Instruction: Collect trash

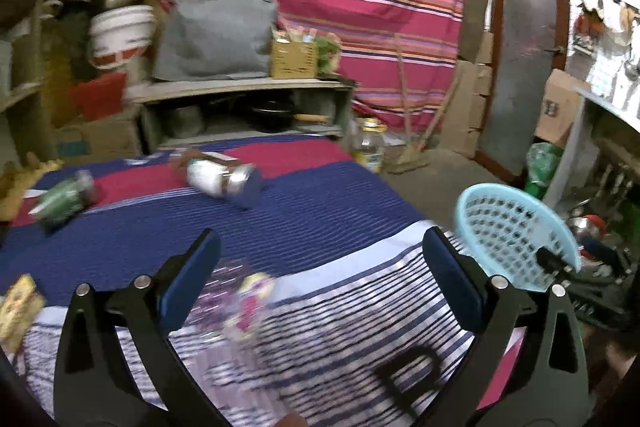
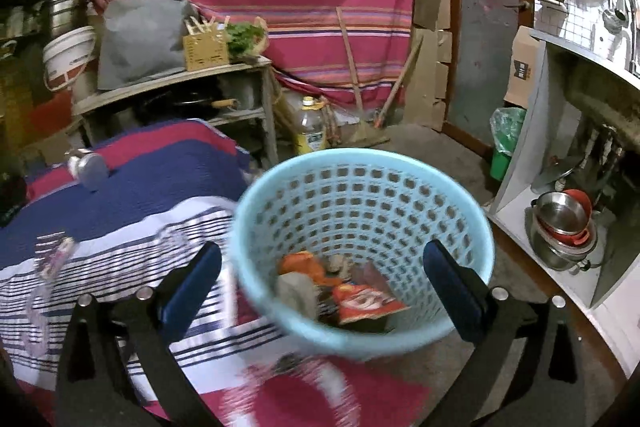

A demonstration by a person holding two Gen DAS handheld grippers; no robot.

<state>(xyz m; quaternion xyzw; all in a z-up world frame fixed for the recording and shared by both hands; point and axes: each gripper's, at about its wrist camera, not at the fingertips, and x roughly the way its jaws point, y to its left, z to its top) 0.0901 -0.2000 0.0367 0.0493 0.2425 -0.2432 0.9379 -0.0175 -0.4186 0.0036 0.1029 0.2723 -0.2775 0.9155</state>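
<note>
Left wrist view: left gripper (image 1: 320, 287) spread wide, holding nothing, above a blurred clear wrapper (image 1: 244, 303) on the striped bedspread (image 1: 320, 195); two cans (image 1: 224, 179) lie farther back. Right gripper (image 2: 322, 287) also wide apart, empty, over the blue basket (image 2: 360, 163) holding an orange snack packet (image 2: 364, 303).

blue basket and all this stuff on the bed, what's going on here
A person with a gripper in each hand is collecting trash. The light blue basket, just off the striped bedspread, already holds wrappers. Both the left gripper and right gripper are open and empty. A white can, a green can and a clear bottle lie uncollected.
</note>
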